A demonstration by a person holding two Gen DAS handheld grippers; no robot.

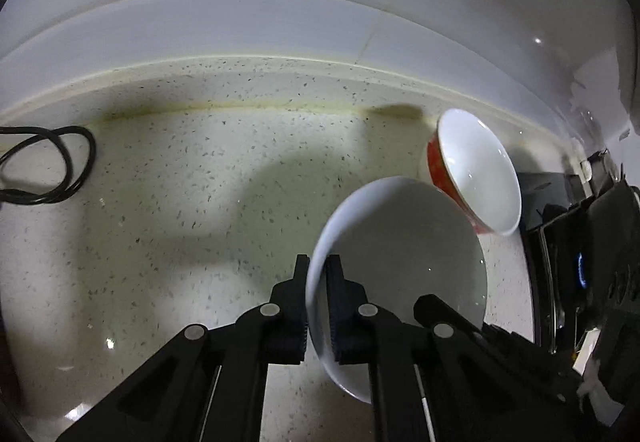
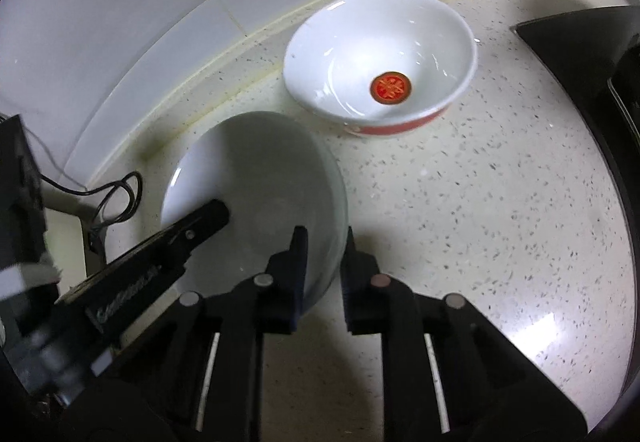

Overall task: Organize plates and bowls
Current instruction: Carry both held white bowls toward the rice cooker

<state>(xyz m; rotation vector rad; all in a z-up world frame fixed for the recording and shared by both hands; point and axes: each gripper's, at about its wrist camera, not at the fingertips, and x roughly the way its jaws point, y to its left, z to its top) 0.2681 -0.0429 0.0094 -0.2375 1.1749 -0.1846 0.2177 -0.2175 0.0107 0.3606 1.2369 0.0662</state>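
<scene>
A plain white bowl (image 1: 404, 258) is held at its rim by both grippers. My left gripper (image 1: 318, 266) is shut on its left rim. In the right wrist view the same white bowl (image 2: 256, 178) sits between the fingers of my right gripper (image 2: 324, 242), whose jaws straddle its right rim with a small gap showing; the left gripper's finger (image 2: 192, 230) reaches in from the left. A red-and-white bowl (image 2: 380, 58) with a red medallion inside stands on the counter near the back wall, just beyond the white bowl; it also shows in the left wrist view (image 1: 476, 170).
Speckled stone counter (image 2: 480, 222) with a raised back edge and tiled wall. A black cable (image 1: 48, 162) lies coiled at the left. A black stovetop (image 2: 592, 54) borders the counter on the right, also in the left wrist view (image 1: 560, 202).
</scene>
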